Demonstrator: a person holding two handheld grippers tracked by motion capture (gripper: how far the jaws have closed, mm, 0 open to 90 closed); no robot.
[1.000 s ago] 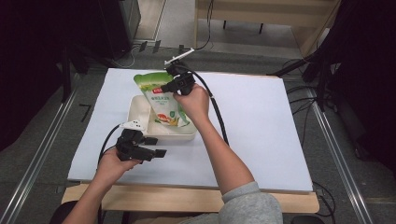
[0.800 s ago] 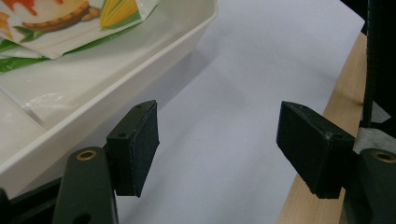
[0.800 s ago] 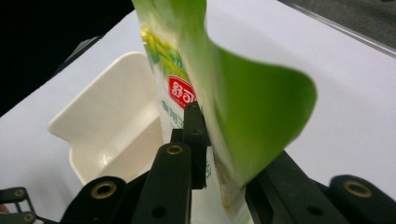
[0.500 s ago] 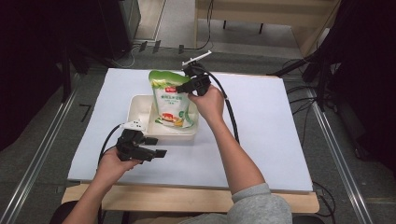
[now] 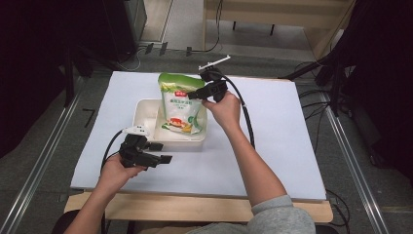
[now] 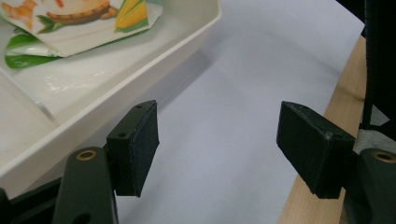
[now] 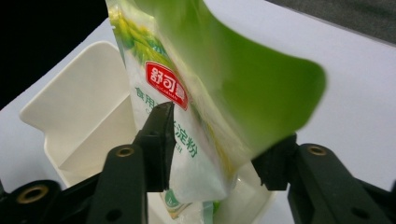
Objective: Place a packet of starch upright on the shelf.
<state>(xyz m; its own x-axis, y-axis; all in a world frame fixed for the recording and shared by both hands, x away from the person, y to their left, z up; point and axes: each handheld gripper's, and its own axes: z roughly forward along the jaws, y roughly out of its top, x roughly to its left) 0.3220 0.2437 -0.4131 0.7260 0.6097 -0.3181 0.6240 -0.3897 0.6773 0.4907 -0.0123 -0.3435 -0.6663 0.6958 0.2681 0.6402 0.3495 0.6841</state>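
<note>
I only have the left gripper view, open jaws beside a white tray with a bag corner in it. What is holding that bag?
Observer: The right gripper has it. In the right gripper view its jaws are closed on the bag from both sides.
Operator: Is the bag lying flat in the tray?
Observer: No. In the high view the bag stands nearly upright, its green top above the tray and its bottom end down inside.
Operator: Where is my left gripper relative to the tray?
Observer: The high view shows the left gripper just off the tray's near left corner, over the white table cover, holding nothing.
</note>
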